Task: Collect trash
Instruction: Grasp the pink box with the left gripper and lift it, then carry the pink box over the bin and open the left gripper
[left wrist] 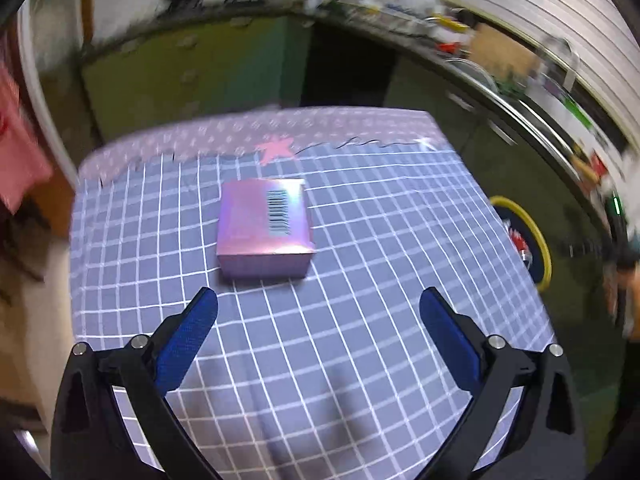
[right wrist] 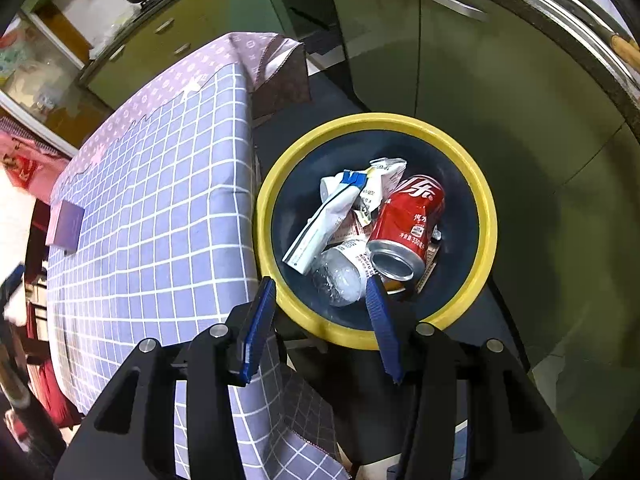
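While the left gripper (left wrist: 318,300) hangs over the table (left wrist: 360,280) with its jaws spread wide and nothing between them, a pink box (left wrist: 265,229) lies flat on the checked tablecloth just ahead of the blue fingertips (left wrist: 204,300). The box carries a barcode on its upper face and touches neither finger. It sits near the middle of the cloth, short of the patterned pink border along the far edge. Surroundings in the left wrist view are smeared by blur, and the objects on the counter behind cannot be identified.

From the right wrist view, the right gripper (right wrist: 320,288) is held above a yellow-rimmed bin (right wrist: 486,216) that stands on the floor just beside the table edge. Its jaws are partly open and grip nothing; one finger shows over the bin's near rim, the other over its contents. Inside the bin lie a red drink can (right wrist: 408,224) on its side, a crumpled white wrapper (right wrist: 328,216) with blue trim, and a clear plastic bottle (right wrist: 340,276), all piled touching one another. The same box appears in this view as a small lilac shape at the far left of the table, well apart from the bin. Green cabinet doors (right wrist: 480,80) stand behind the bin.
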{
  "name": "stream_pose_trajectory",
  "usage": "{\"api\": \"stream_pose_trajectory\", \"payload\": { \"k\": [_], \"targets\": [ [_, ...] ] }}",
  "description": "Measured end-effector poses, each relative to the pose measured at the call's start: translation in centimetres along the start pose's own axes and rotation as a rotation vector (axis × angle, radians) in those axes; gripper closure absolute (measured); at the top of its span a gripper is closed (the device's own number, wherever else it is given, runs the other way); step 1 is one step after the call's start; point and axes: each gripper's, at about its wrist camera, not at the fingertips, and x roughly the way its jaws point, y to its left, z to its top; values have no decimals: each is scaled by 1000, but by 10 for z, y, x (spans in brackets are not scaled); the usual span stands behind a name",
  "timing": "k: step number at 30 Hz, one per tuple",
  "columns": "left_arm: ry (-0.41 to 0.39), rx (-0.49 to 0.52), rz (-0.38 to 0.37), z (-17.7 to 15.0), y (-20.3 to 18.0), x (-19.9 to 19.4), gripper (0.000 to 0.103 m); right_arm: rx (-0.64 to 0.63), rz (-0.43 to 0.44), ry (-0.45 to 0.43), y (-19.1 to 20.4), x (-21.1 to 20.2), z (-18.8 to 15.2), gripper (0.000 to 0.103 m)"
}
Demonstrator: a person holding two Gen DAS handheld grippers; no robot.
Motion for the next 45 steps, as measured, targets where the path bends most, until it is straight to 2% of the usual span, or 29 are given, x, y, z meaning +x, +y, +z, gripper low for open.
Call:
{"api": "stream_pose_trajectory", "payload": {
  "k": [3, 7, 10, 19, 25, 37, 41, 45],
  "targets": [
    [59, -60, 21, 21, 12, 23, 7, 0, 19, 3, -1, 6, -3, 56],
    [75, -71, 101, 38, 17, 47, 7, 9, 34, 18, -8, 17, -8, 54],
    [108, -97, 112, 44, 24, 63, 7, 16, 39, 23, -14, 20, -11, 54],
    [152, -45, 179, 49, 19, 91, 7, 21, 52, 26, -15, 26, -9, 54],
    [175, -45, 204, 49, 21, 101, 29, 13, 56, 41, -11, 33, -11, 54],
    [148, -30, 162, 41, 18, 92, 31, 11, 52, 40, -10, 32, -11, 54],
    [116, 11, 130, 36, 2, 78, 31, 12, 50, 42, -11, 33, -12, 54],
    [69, 83, 76, 34, -35, 57, 31, 15, 51, 38, -13, 32, -12, 54]
  ]
}}
